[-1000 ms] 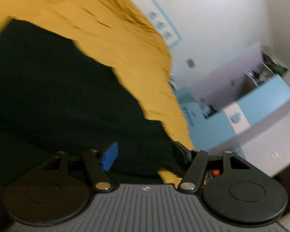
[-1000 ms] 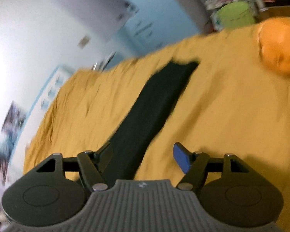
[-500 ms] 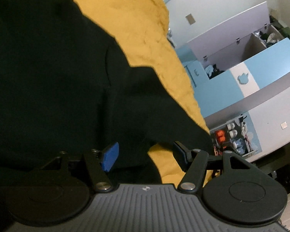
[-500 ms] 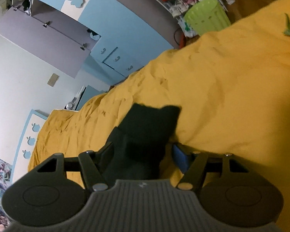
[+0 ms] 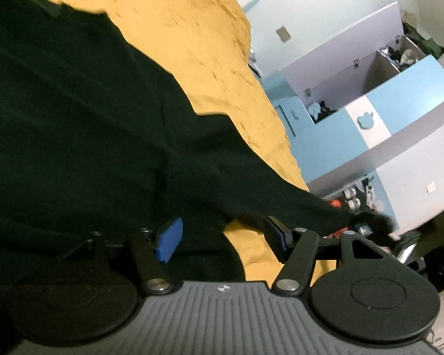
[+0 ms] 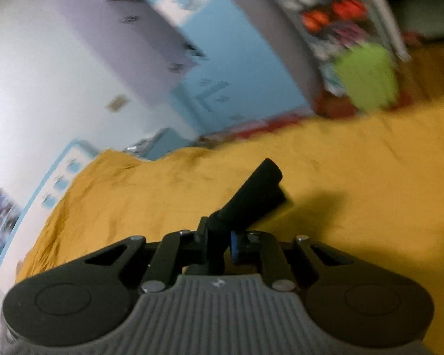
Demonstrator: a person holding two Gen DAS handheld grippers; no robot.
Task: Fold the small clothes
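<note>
Pinching a black sleeve (image 6: 251,201), the right tongs (image 6: 219,244) just closed; left tongs (image 5: 222,239) gape over the garment's body (image 5: 74,118).

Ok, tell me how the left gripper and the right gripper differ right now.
The left gripper has its jaws wide apart, while the right gripper has just closed its jaws and pinches a sleeve end of the black garment. The left gripper holds nothing, with garment and yellow bedcover beyond its gap; the right grips cloth. Both have blue pads.
</note>
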